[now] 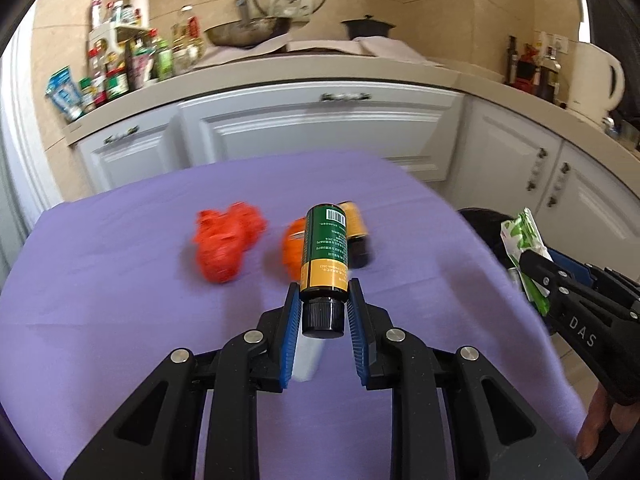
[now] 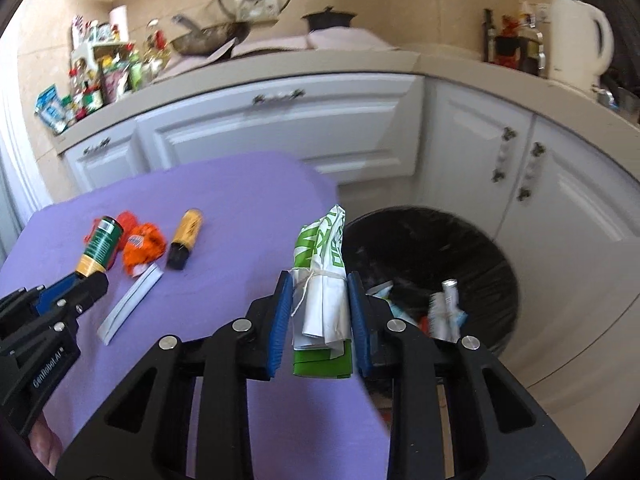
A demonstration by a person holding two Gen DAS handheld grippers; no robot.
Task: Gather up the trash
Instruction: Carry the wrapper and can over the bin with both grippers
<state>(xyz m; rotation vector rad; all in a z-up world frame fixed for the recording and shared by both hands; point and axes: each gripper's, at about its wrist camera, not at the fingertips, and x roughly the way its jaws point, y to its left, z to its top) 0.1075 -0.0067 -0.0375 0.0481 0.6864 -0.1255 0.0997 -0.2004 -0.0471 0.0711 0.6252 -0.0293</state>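
Observation:
My left gripper (image 1: 323, 296) is shut on a green and yellow bottle (image 1: 326, 250) with a black cap, held above the purple table (image 1: 120, 320); the bottle also shows in the right wrist view (image 2: 100, 246). My right gripper (image 2: 318, 286) is shut on a green and white folded wrapper (image 2: 322, 288) tied with string, held at the table's right edge beside the black trash bin (image 2: 492, 248). The wrapper shows in the left wrist view too (image 1: 524, 248). On the table lie a red crumpled wrapper (image 1: 226, 242), an orange crumpled wrapper (image 2: 142, 246), a small yellow bottle (image 2: 185, 238) and a white strip (image 2: 130, 306).
The bin holds several pieces of trash (image 2: 444, 312). White kitchen cabinets (image 1: 320, 132) stand behind the table. The counter carries spice jars (image 1: 116, 68), a wok (image 1: 248, 32) and a white kettle (image 2: 576, 44).

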